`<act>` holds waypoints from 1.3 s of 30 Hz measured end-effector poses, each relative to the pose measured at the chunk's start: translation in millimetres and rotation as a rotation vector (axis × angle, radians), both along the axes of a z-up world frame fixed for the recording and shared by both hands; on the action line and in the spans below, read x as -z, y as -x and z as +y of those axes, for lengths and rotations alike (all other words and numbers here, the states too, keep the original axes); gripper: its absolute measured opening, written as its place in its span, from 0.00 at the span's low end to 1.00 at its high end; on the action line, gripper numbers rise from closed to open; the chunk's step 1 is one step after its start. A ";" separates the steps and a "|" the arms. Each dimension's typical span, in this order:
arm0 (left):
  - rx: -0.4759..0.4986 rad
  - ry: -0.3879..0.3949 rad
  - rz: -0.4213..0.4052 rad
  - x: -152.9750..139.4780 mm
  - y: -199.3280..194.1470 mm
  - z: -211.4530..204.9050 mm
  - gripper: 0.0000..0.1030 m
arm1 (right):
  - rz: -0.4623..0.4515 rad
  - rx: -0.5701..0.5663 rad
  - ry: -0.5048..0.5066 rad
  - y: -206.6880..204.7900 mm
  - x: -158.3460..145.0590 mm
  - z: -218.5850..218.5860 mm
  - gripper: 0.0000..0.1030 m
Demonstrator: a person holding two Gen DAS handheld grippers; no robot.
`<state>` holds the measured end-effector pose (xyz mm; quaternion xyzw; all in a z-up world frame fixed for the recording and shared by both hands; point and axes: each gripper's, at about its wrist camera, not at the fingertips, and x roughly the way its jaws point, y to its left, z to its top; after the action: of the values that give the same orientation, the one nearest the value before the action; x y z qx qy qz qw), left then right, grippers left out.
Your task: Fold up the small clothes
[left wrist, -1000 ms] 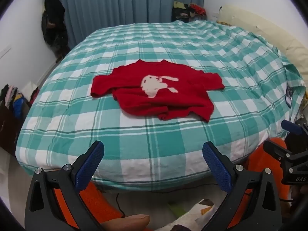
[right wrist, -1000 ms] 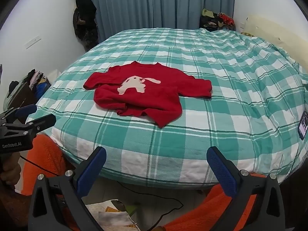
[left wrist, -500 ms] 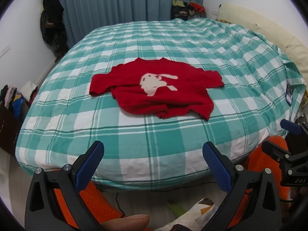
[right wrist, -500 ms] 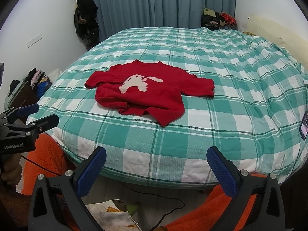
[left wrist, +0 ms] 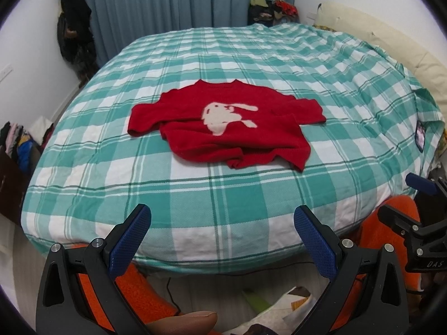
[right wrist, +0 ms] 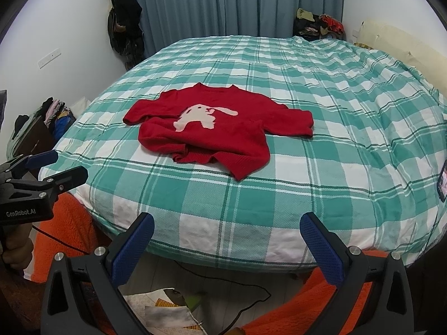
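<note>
On the checked bed (left wrist: 223, 217), a red sweater (left wrist: 223, 134) lies well beyond both spread claws.

Green checked bed (left wrist: 223, 217), blue curtains (left wrist: 178, 0), white walls (right wrist: 69, 22), cream headboard (left wrist: 391, 36)

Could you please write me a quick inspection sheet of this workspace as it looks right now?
Surface: bed with green and white checked cover, lightly wrinkled.
Job's things: one red sweater with a pale rabbit motif, lying face up, sleeves spread, hem bunched and partly turned; not yet folded.
Clutter: a phone at the bed's right edge.
Grippers: left gripper and right gripper both open, empty, held short of the bed edge.
Cables: a thin black cable on the floor under the bed edge.
Surroundings: blue curtain, dark clothes hanging in the corner, clothes piles, papers on the floor.
</note>
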<state>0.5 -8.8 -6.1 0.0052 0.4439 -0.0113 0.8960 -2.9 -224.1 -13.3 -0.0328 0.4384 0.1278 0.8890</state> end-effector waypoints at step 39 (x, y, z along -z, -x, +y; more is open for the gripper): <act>-0.001 -0.002 0.007 8.4 1.9 -4.2 0.99 | 0.004 0.001 -0.011 0.1 6.3 2.1 1.00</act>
<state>-1.3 -13.0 -14.5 0.0056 0.4472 -0.0104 0.8943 -3.0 -222.0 -19.6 -0.0272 0.4396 0.1297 0.8884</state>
